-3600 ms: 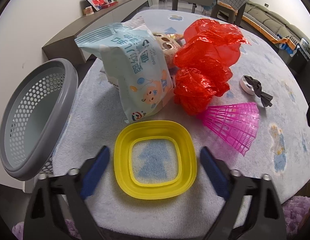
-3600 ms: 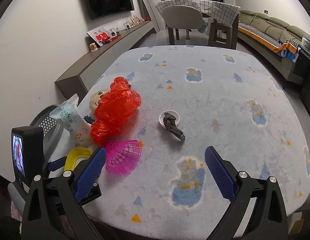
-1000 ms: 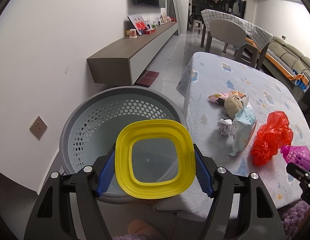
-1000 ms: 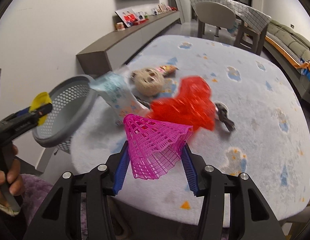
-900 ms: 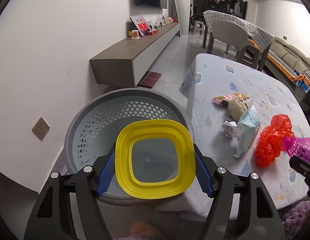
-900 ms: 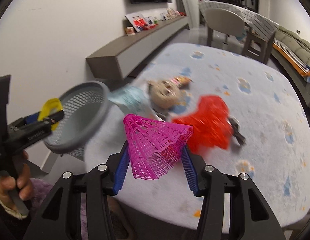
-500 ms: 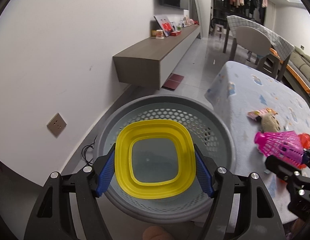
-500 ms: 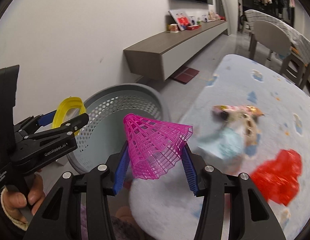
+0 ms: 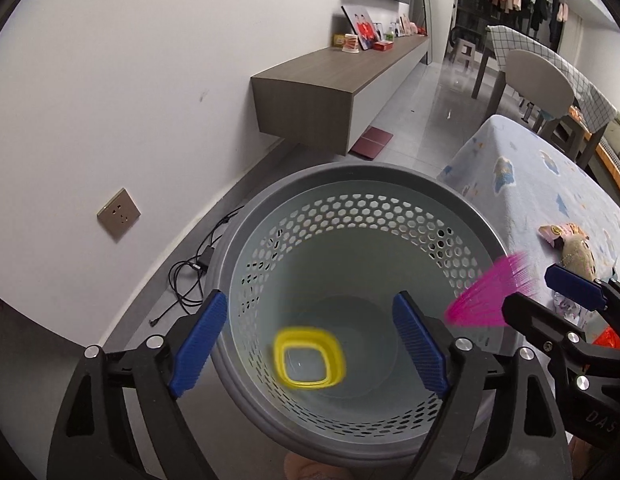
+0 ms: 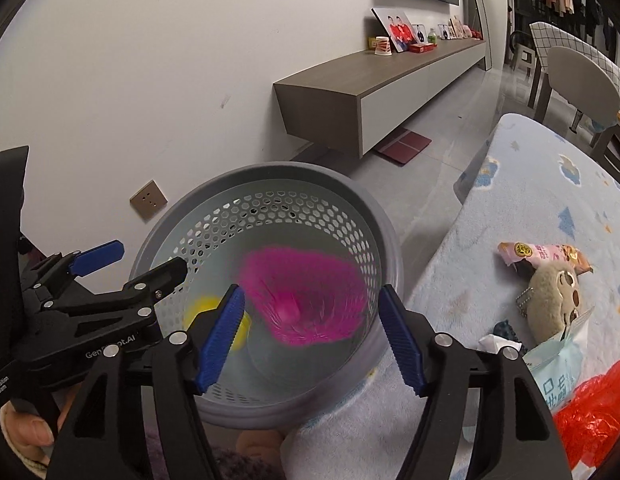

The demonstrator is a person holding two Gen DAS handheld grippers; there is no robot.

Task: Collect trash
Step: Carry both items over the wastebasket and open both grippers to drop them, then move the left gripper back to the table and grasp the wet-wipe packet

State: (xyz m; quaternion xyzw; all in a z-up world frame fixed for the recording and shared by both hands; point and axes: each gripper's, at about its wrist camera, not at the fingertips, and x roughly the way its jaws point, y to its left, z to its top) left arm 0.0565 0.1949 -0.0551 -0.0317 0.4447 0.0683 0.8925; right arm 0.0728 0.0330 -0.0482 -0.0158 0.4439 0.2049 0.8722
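- The left gripper (image 9: 310, 342) hangs over the mouth of the grey perforated basket (image 9: 270, 216), pointing steeply down into it; its blue pads (image 9: 198, 338) stand wide apart and nothing is between them, the jaws having just been opening.
- Below and ahead of those pads, the yellow square ring (image 9: 308, 363) is inside the basket, down near its floor and blurred with motion, clear of both pads.
- The right gripper (image 10: 310, 332) is also above the basket, over the rim nearest the table; its jaws have just been opening too, and its blue pads (image 10: 220, 340) are spread with a gap on each side.
- The pink mesh cone (image 10: 302, 300) is just ahead of the right gripper's pads, inside the basket's opening, streaked with blur and touching neither pad.
- In the left wrist view the same cone shows as a pink streak at the basket's right rim, just in front of the right gripper's tips.
- In the right wrist view the left gripper reaches in from the left over the basket's near-left rim, with a hand (image 10: 22, 436) gripping its handle at the lower left corner.
- To the right of the right gripper, on the blue patterned tablecloth (image 10: 549, 184), lie a round plush toy (image 10: 555, 300), a snack wrapper (image 10: 545, 254) just behind it, a pale blue wipes pack (image 10: 557, 376) and a crumpled red plastic bag (image 10: 597, 416) nearest the camera.
- Beyond the basket, a wall socket (image 9: 118, 214) and a tangle of black cable (image 9: 194, 276) sit by the floor.
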